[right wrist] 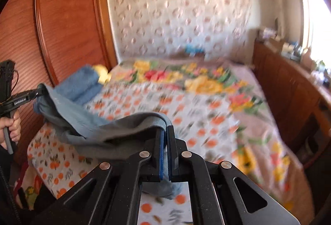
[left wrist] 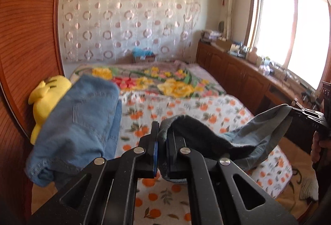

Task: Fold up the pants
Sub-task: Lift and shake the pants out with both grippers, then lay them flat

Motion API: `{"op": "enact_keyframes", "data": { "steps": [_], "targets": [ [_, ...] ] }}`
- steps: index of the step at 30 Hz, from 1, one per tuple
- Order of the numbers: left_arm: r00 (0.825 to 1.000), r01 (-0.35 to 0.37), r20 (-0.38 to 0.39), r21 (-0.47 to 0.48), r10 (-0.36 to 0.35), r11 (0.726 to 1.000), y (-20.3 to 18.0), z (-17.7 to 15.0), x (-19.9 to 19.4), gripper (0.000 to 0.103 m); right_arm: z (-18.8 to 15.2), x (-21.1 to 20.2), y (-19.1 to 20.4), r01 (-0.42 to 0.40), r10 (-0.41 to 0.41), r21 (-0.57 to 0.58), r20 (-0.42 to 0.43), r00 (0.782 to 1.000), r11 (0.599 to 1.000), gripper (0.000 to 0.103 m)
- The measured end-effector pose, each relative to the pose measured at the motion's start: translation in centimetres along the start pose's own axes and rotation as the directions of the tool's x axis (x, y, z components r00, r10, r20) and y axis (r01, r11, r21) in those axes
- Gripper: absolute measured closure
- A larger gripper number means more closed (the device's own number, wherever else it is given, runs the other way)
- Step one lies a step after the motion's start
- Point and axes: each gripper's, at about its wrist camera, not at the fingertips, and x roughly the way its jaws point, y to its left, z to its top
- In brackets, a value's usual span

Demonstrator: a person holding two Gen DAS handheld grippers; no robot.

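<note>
left claw [left wrist: 162,136]: jaws pinched narrow on a bunched edge of the pants [left wrist: 238,136], cloth squeezed between the blue pads [left wrist: 154,154]
right claw [right wrist: 165,133]: jaws nearly closed, clamped on the other end of the same pants [right wrist: 99,125], fabric draped over the left finger and poking out below the pads
pants: grey-blue cloth, lifted off the bed, slung in a sagging span between the two claws; inner side looks dark in the left wrist view
pants, rest: from the left claw a second part of blue denim [left wrist: 78,121] hangs to its left, stitching and hem visible, blurred
right claw seen from left: far right of the left claw, black body [left wrist: 308,119], tip on the cloth corner
left claw seen from right: far left of the right claw [right wrist: 31,94], hand [right wrist: 12,125] wrapped on its grip
bed: ahead of and under both claws, orange-print sheet [left wrist: 186,111], flowered blanket [left wrist: 175,84] beyond it
yellow plush toy [left wrist: 49,96]: left of the left claw, partly behind the denim, by the wooden wardrobe [left wrist: 26,38]
wall ahead: sheer curtain with ring pattern [left wrist: 128,15]
right of claws: wooden cabinets [left wrist: 238,71] with cluttered top, bright window [left wrist: 289,28]
blur: right wrist view smeared, small details not readable
</note>
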Motion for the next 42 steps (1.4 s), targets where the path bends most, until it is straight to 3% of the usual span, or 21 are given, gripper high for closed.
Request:
{"op": "enact_keyframes", "data": {
  "steps": [3,7,10,15,21,24,28,30,32,37,42],
  "targets": [
    [0.996,-0.004,0.092,-0.015,0.006,1.000,-0.8,2.5,-2.8,0.097,3.3,-4.6,-1.1,0.043,-0.042,-0.012,0.099,0.994,0.999,0.101],
    [0.979,0.010,0.204,-0.053,0.001,0.999,-1.4,4.6,-6.2,0.097,6.4,-10.4,-2.1,0.027,-0.028,0.004,0.207,0.978,1.000,0.101],
    [0.975,0.011,0.223,-0.031,-0.004,0.999,-2.1,5.1,-7.2,0.097,7.1,-12.2,-1.6,0.036,-0.030,-0.021,0.226,0.974,0.999,0.101],
    [0.986,-0.016,0.167,0.003,0.015,1.000,-1.7,4.6,-5.4,0.097,6.9,-9.9,-0.7,0.039,-0.026,-0.086,0.149,0.989,0.995,0.101],
    [0.993,-0.092,0.073,0.009,0.091,0.996,1.1,5.3,0.7,0.097,9.9,-0.9,-2.2,0.065,-0.060,-0.098,0.056,0.997,0.993,0.101],
    [0.990,-0.114,0.084,-0.002,0.114,0.993,2.2,7.5,1.7,0.097,12.7,1.0,-2.5,0.081,-0.073,-0.074,0.111,0.991,0.994,0.101],
    [0.982,-0.113,0.156,0.015,0.109,0.994,1.6,8.9,-0.3,0.097,15.0,-1.2,-1.2,0.060,-0.050,-0.032,0.259,0.965,0.998,0.101],
    [0.981,-0.112,0.163,0.022,0.107,0.993,1.4,8.4,-1.0,0.097,14.6,-1.9,-0.9,0.042,-0.034,-0.025,0.278,0.960,0.999,0.101],
    [0.987,-0.107,0.124,0.036,0.102,0.994,1.1,6.8,-0.8,0.097,13.0,-1.7,-0.7,0.048,-0.038,-0.040,0.241,0.970,0.998,0.101],
    [0.994,-0.080,-0.064,0.056,0.083,0.995,0.7,-1.1,1.9,0.097,3.7,1.3,-0.8,0.027,-0.026,-0.040,0.018,0.999,0.999,0.101],
    [0.963,-0.030,-0.267,0.022,0.035,0.999,0.6,-9.6,4.8,0.092,-6.1,4.8,-1.2,0.027,-0.031,-0.022,-0.185,0.982,0.999,0.101]
  ]
}}
